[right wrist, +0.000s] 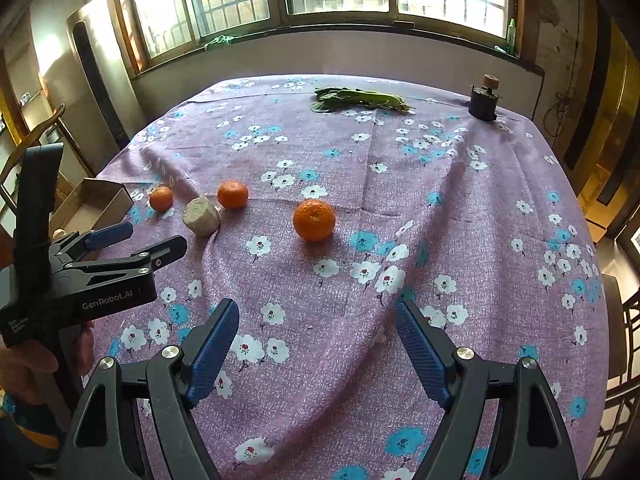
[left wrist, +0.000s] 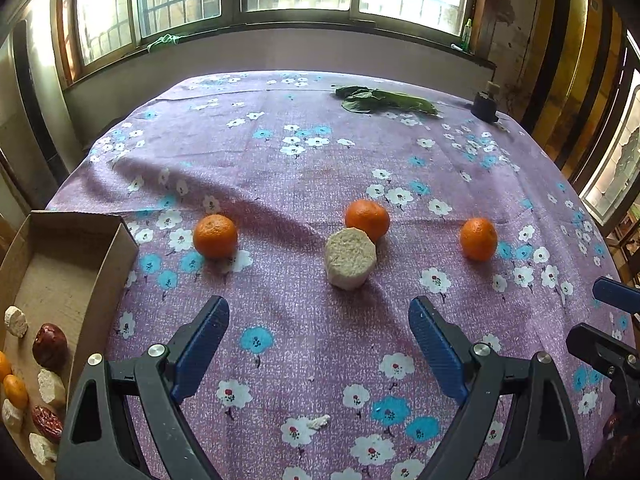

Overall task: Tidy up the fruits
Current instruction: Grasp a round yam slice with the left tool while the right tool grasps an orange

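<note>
Three tangerines lie on the purple flowered tablecloth: a left one, a middle one and a right one. A pale beige chunk touches the middle tangerine's front. My left gripper is open and empty, just short of the chunk. My right gripper is open and empty, with the right tangerine ahead of it. The left gripper also shows in the right wrist view. A cardboard box at the left holds tangerines, red dates and pale chunks.
Green leaves and a small dark jar sit at the table's far side below the windows. A white crumb lies on the cloth between the left gripper's fingers. A chair stands at the right table edge.
</note>
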Motion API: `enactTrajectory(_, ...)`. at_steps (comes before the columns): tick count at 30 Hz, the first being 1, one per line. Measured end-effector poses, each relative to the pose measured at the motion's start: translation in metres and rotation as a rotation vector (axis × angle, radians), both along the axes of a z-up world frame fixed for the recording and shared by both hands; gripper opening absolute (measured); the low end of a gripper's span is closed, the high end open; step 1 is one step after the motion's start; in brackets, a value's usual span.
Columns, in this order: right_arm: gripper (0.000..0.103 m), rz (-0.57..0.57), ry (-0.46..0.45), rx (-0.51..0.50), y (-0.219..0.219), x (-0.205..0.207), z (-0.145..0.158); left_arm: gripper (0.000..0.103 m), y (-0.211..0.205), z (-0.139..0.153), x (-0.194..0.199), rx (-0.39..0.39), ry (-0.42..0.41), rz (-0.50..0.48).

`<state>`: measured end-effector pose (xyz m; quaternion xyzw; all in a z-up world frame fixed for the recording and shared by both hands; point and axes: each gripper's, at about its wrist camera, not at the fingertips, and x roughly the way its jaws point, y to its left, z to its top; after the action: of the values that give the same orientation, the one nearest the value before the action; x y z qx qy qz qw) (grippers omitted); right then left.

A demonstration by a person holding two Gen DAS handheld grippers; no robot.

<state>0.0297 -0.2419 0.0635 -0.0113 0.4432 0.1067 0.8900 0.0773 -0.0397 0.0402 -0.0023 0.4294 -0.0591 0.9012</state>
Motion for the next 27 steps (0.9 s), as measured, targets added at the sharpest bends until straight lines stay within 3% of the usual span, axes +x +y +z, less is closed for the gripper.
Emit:
enactTrajectory(17, 0.085, 0.058, 0.036, -0.072, 0.014, 0.059, -0.016, 0.091, -0.004, -0.02, 0.036, 0.013, 0.028, -0.004)
enactTrajectory(27, 0.084, 0.063, 0.057, -0.042, 0.016, 0.094, -0.036, 0.091, -0.007, -0.024, 0.043, 0.029, 0.034, -0.004)
